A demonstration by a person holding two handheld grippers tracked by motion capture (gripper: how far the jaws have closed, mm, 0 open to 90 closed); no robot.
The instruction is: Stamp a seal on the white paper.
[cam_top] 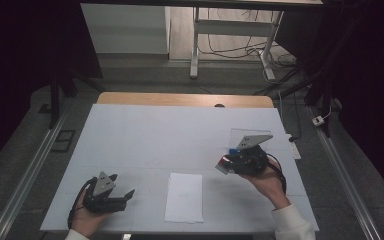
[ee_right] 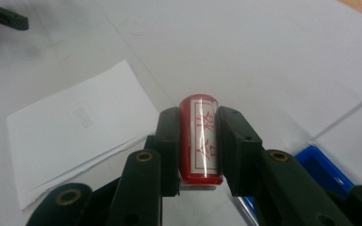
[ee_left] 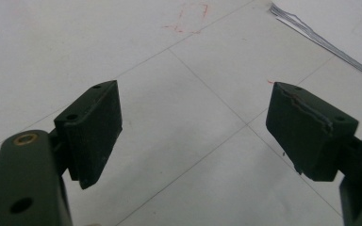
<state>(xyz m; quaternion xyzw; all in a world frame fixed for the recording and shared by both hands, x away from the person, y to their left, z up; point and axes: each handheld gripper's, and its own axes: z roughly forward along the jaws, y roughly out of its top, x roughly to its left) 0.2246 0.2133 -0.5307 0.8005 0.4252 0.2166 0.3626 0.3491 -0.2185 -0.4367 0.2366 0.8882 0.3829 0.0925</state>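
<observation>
A red cylindrical stamp is pinched between the two black jaws of the right claw; in the right gripper view it is seen lying along the jaws, with a white label bearing red characters turned upward. The stamp is held clear of the desk, to the right of a small stack of white paper that lies flat near the desk's front edge. In the high view the right claw is seen in the person's right hand, raised over the right part of the desk and pointed toward the paper. A faint rectangular mark can be made out on the top sheet in the right gripper view. A blue tray-like object is seen just below and beside the right jaw, resting on the desk.

The left claw is spread wide, nothing being held between its jaws, and it is kept low over the bare white surface at the front left. In the high view it is held in the left hand, well apart from the paper's left edge.
</observation>
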